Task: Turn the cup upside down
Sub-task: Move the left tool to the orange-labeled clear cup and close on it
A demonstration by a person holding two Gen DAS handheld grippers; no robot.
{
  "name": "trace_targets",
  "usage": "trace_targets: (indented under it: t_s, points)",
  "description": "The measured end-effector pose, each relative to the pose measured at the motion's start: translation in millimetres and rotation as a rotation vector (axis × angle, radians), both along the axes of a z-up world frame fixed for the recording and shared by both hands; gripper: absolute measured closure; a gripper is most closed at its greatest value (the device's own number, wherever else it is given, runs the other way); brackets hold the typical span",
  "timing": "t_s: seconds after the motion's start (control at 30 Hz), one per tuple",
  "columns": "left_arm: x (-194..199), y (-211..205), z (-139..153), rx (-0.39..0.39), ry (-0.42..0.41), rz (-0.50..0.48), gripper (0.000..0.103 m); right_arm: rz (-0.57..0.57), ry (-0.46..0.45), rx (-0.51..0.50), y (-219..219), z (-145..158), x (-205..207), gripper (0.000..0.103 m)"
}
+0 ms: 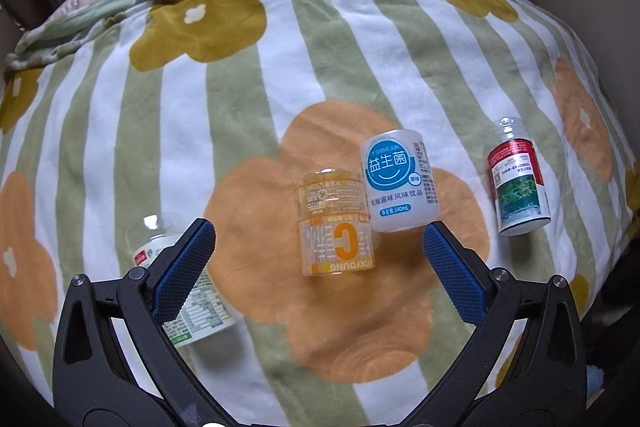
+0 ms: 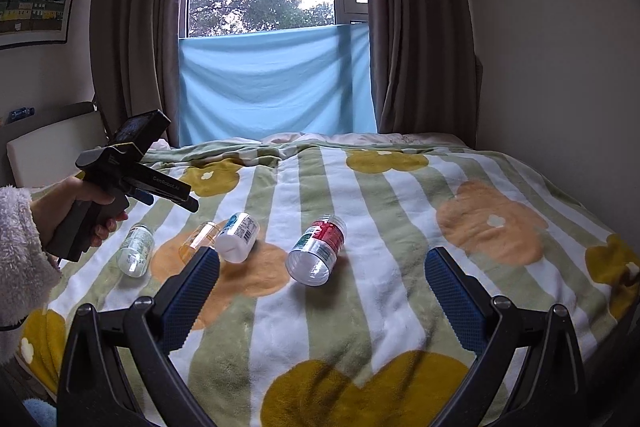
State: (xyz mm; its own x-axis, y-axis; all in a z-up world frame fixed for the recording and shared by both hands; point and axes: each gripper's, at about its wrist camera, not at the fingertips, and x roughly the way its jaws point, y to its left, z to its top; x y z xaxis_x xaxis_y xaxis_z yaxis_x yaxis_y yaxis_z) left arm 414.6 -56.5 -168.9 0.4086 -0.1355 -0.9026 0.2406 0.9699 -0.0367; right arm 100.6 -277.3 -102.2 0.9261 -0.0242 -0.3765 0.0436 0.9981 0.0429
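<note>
Several cut-bottle cups lie on their sides on the striped flower blanket (image 1: 248, 131). A clear orange-labelled cup (image 1: 336, 227) is at the centre. A white cup with a blue circle (image 1: 400, 187) lies beside it, with a red-and-green labelled cup (image 1: 518, 179) to the right. A clear green-labelled cup (image 1: 192, 299) on the left is partly hidden by a finger. My left gripper (image 1: 320, 231) hovers open above the orange cup, holding nothing. My right gripper (image 2: 323, 255) is open and empty, near the red cup (image 2: 318, 251), whose open mouth faces it. Further left are the white cup (image 2: 238, 237), the orange cup (image 2: 200, 237) and the left gripper (image 2: 172, 201).
The blanket covers a bed (image 2: 480, 227) that fills both views. A person's hand (image 2: 76, 203) in a fluffy sleeve holds the left gripper. Brown curtains (image 2: 416, 47), a blue cloth (image 2: 276, 83) and a window stand behind the bed. A wall runs along the right.
</note>
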Motion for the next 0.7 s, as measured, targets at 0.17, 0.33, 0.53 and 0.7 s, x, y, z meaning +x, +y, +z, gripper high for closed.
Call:
trace_targets:
  t_s: [0.17,0.33,0.53,0.7]
  points:
    - [31.1,-3.4,-36.4,0.005,0.090,0.015,0.000,0.022,0.021,-0.010,-0.8,-17.1,11.3,0.000]
    - [46.7,-7.3,-55.6,0.017,0.132,0.019,0.000,0.043,0.022,0.003,-1.9,-27.0,17.5,0.000]
    - [51.2,-13.3,-71.2,0.036,0.168,-0.011,0.003,0.064,0.030,0.008,1.7,-32.3,21.7,0.000]
    - [49.7,-20.3,-80.5,0.010,0.204,-0.033,0.019,0.088,0.074,0.007,7.7,-42.0,27.2,0.000]
